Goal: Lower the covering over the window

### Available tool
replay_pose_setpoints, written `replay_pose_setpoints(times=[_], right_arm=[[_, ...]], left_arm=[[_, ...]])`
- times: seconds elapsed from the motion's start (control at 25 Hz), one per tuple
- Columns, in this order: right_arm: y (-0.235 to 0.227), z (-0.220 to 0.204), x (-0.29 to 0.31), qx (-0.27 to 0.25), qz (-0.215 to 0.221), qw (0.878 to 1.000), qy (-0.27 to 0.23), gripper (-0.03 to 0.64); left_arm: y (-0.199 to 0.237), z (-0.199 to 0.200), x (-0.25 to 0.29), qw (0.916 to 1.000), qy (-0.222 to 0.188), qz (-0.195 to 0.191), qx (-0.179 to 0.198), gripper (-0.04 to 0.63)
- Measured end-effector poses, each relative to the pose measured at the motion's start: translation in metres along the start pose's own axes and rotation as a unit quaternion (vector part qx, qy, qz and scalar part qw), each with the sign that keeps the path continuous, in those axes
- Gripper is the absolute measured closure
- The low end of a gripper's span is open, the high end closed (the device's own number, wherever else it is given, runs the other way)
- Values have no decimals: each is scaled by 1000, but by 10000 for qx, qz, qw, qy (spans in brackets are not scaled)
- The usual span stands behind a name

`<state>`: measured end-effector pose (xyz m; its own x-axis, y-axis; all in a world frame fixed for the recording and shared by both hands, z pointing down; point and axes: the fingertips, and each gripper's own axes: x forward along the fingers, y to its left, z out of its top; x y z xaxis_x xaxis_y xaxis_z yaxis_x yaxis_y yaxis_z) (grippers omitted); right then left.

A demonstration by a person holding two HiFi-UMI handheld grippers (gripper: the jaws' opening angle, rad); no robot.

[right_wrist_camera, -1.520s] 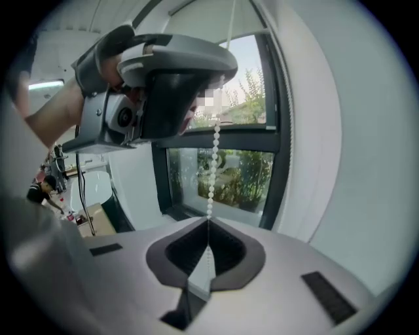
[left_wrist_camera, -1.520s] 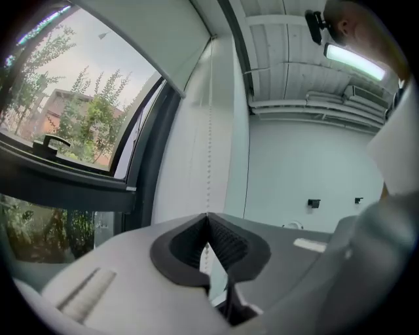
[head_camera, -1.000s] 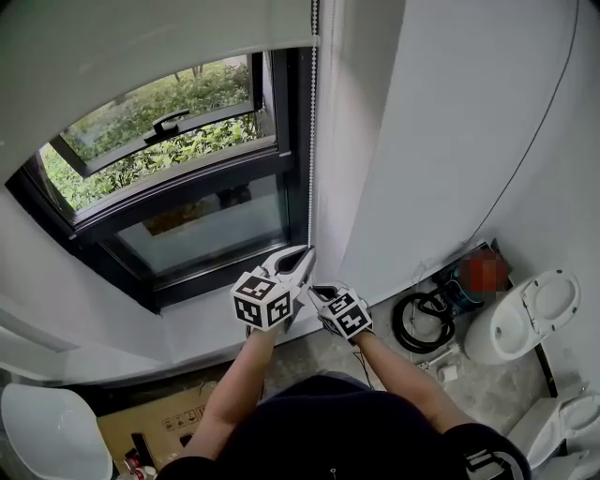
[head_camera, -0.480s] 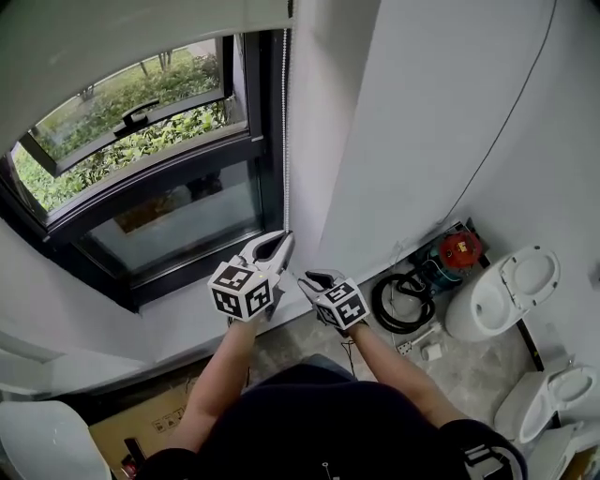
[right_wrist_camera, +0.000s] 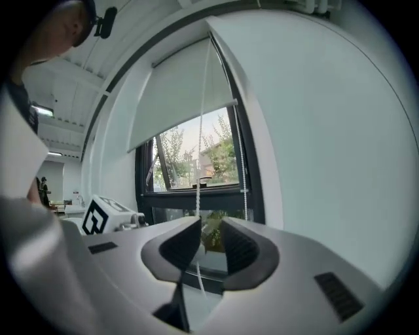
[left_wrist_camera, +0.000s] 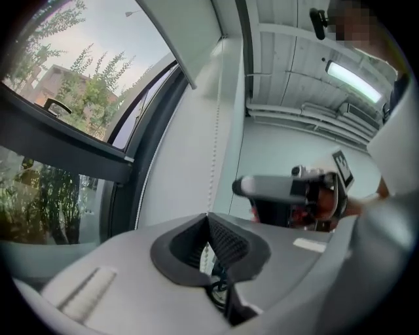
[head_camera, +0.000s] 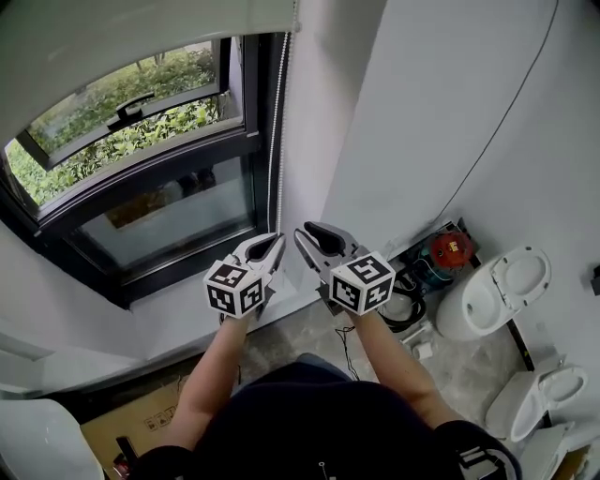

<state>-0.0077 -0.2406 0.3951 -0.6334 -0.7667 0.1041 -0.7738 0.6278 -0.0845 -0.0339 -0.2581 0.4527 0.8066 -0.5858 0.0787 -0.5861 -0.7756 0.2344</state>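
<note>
Left gripper: the left gripper [left_wrist_camera: 208, 219] has its dark ribbed pads pressed together at the tips, clamped on the thin white bead chain [head_camera: 279, 141], which runs up out of the jaws and shows again in the slit behind them.

Right gripper: the right gripper [right_wrist_camera: 209, 226] sits just right of the left one and reaches a little farther. Its jaws stand slightly apart, with a narrow gap between the pads. One strand of the chain hangs in that gap, close against the left pad and not pinched.

Hands: both arms reach forward from the near edge of the head view, and the two grippers are close together but apart.

Chain: it rises from the grippers along the right side of the window to the right end of the blind. The right gripper view shows a second strand hanging farther right, against the frame.

Covering: the pale grey fabric roller blind [head_camera: 141, 23] is high up, its bottom rail across the top of the opening, so most of the glass is bare.

Window: the black-framed window [head_camera: 239, 150] is far and left of the grippers. Its upper sash [head_camera: 131, 103] is tilted open, and there are green bushes outside.

Right side: a plain white wall [head_camera: 450, 112] is beside the window. On the floor below are a black coiled hose [head_camera: 405, 307], a red-and-black device [head_camera: 448, 247] and a white ceramic toilet [head_camera: 494, 292].

Near left: a brown cardboard box [head_camera: 131, 427] lies on the floor.
</note>
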Motion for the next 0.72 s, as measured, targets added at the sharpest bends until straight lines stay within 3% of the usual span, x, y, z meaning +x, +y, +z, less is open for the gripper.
replay_pose_setpoints(times=[0.24, 0.56, 0.72], right_arm=[[8, 29, 16, -77, 260, 9993, -248, 554], [17, 49, 32, -209, 332, 9985, -382, 554], [17, 64, 38, -258, 295, 9978, -531, 554]], left_arm=[[-1, -37, -2, 9995, 313, 51, 21, 583], [-2, -40, -4, 9998, 144, 76, -113, 583], [-4, -65, -1, 9988, 465, 62, -136, 583]])
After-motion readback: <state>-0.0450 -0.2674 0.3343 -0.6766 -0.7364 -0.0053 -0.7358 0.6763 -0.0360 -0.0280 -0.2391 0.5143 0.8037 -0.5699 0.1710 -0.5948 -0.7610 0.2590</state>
